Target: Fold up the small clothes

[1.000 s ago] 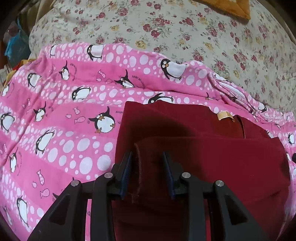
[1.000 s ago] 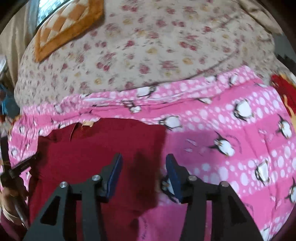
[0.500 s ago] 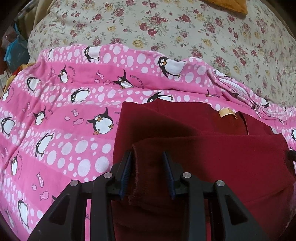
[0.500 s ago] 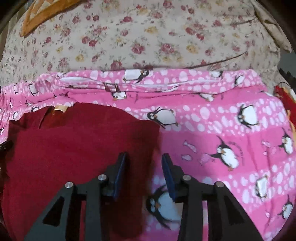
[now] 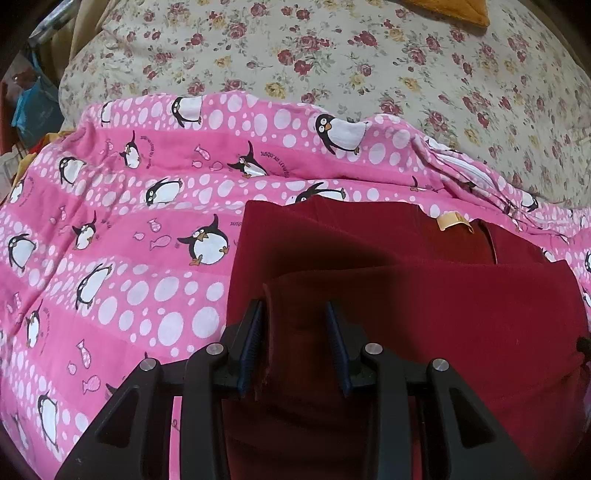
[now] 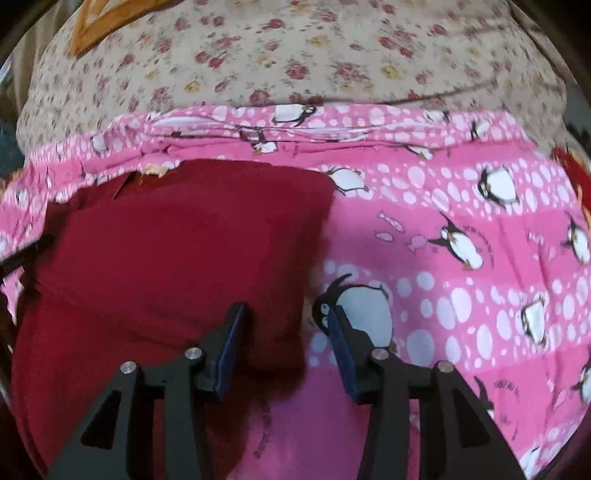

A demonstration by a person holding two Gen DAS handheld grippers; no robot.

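Observation:
A dark red garment (image 5: 424, 306) with a tan neck label (image 5: 452, 221) lies on a pink penguin blanket (image 5: 122, 236). Its near part is folded up over the far part. My left gripper (image 5: 295, 328) has its jaws partly apart with the folded left edge of the garment between the pads. In the right wrist view the garment (image 6: 177, 251) fills the left half. My right gripper (image 6: 286, 332) is open over the garment's right edge, with the left pad above red cloth and the right pad above the blanket (image 6: 461, 258).
A beige floral bedspread (image 5: 332, 62) lies beyond the blanket. An orange cushion (image 6: 99, 26) sits at the far edge. Blue and yellow clutter (image 5: 33, 110) lies off the bed's left side. A red item (image 6: 569, 166) shows at the right rim.
My right gripper has moved left and nearer the garment's right edge, closing partly then widening. My left gripper keeps the fold edge between its pads and has shifted slightly.

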